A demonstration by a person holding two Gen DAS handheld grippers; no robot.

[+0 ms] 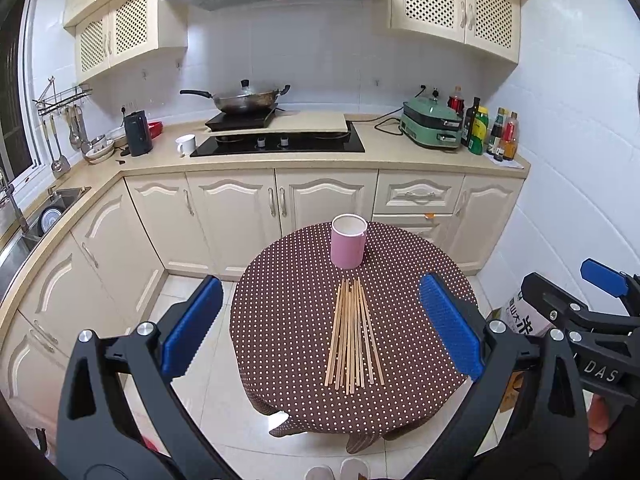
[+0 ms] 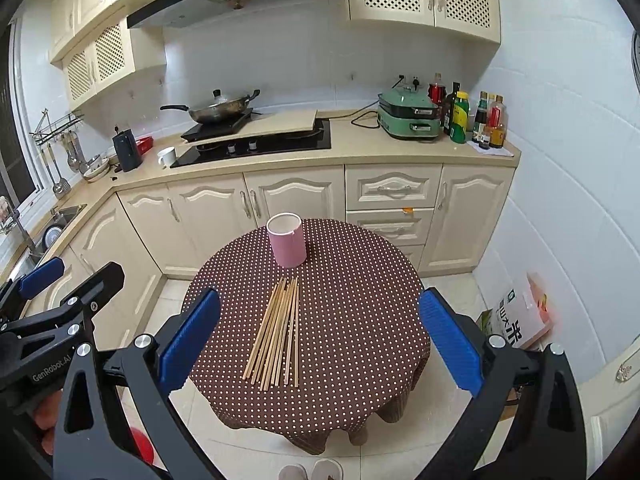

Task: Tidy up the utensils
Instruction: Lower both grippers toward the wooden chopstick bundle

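Several wooden chopsticks (image 1: 353, 338) lie bundled, slightly fanned, on a round table with a brown polka-dot cloth (image 1: 288, 320). A pink cylindrical holder (image 1: 348, 246) stands upright and empty just beyond them. My left gripper (image 1: 320, 328) is open and empty, held above and short of the table's near edge. The right gripper shows at the right edge of the left wrist view (image 1: 600, 300). In the right wrist view the chopsticks (image 2: 277, 336) and holder (image 2: 286, 245) sit left of centre on the cloth (image 2: 360, 312); my right gripper (image 2: 320, 336) is open and empty. The left gripper (image 2: 60, 300) shows at far left.
An L-shaped kitchen counter (image 1: 384, 148) with a hob, wok (image 1: 244, 100), green cooker (image 1: 432, 124) and bottles stands behind the table. A sink (image 1: 48, 208) is at left. A rice bag (image 2: 516, 316) sits on the floor right of the table. Slippered feet (image 2: 312, 470) are at the bottom.
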